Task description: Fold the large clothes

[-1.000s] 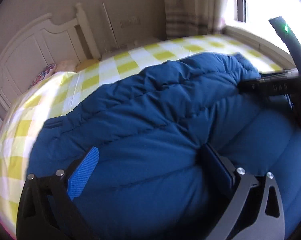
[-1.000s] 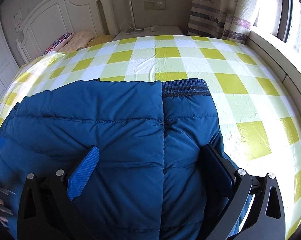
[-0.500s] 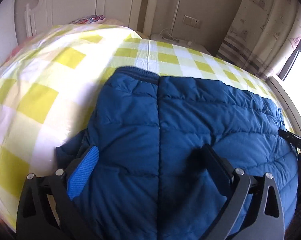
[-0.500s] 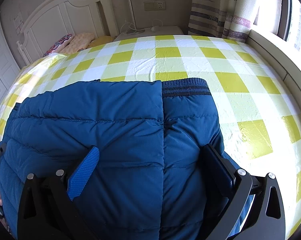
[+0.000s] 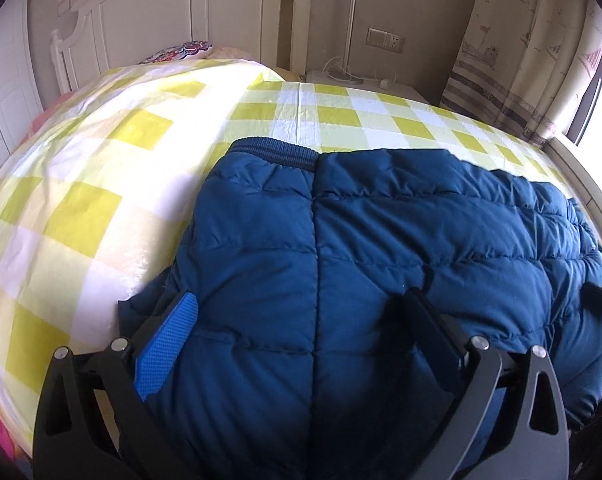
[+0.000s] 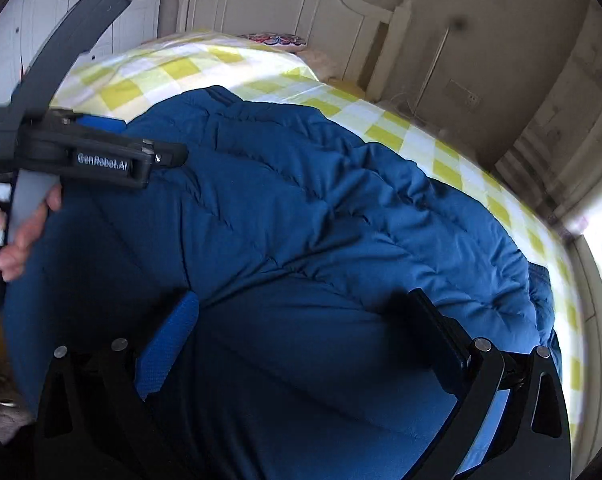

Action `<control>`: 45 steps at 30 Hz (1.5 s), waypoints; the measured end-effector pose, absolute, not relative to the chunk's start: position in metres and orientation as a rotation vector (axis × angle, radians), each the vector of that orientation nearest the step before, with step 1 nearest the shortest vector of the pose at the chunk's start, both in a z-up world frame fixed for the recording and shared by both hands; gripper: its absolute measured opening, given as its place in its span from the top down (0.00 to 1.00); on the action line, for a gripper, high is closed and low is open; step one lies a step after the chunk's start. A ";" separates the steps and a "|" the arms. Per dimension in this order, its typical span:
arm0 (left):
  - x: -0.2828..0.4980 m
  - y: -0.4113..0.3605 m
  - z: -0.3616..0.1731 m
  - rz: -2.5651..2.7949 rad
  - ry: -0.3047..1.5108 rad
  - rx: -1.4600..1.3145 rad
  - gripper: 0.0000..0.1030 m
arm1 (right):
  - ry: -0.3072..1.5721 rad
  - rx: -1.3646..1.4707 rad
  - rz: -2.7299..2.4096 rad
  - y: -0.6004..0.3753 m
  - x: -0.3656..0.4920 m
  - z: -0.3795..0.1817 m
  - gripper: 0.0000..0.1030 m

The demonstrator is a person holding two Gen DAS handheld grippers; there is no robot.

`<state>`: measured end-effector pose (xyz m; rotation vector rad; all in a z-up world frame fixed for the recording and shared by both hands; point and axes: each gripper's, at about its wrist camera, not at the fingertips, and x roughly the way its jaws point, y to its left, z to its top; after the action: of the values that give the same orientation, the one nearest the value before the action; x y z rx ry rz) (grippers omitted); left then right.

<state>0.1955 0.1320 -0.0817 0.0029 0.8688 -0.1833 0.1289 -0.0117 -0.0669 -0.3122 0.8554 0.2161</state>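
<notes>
We see our left gripper (image 5: 301, 312) spread wide, its fingers pressing into the puffy quilted blue jacket (image 5: 381, 240) without gripping it. Our right gripper (image 6: 305, 312) is equally wide, resting on the same padding. The jacket lies bunched on the yellow-checked bedsheet (image 5: 101, 160); a hand (image 6: 25, 224) grips the left tool's handle.

A domestic bedroom was indicated by a bed (image 5: 101, 184) covered with a yellow-and-white checked sheet and backed by a white panelled headboard (image 5: 173, 20). A patterned pillow (image 5: 181, 50) was located at the head of the bed, and a wall socket (image 5: 385, 40) and a white bedside table (image 5: 365, 84) were observed beside it. A patterned curtain (image 5: 521, 52) was hung by a window (image 5: 597, 112), and white wardrobe doors (image 6: 81, 0) were fitted along one wall.
</notes>
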 end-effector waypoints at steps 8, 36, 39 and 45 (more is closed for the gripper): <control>0.195 0.131 -0.082 -0.175 0.872 0.016 0.02 | 0.853 -0.004 -0.005 -0.153 0.115 -0.049 0.05; 0.122 0.115 -0.070 -0.218 0.735 0.032 0.03 | 0.830 0.114 -0.011 -0.199 0.103 -0.070 0.05; 0.137 0.146 -0.085 -0.235 0.781 -0.049 0.02 | 0.831 0.107 -0.037 -0.195 0.101 -0.067 0.05; 0.135 0.119 -0.086 -0.141 0.769 0.114 0.02 | 0.700 -0.025 0.092 -0.117 0.064 -0.034 0.05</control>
<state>0.1345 0.1186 -0.0859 0.1144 0.7690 -0.1410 0.0638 -0.1166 -0.0336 -0.0252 0.7005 0.0925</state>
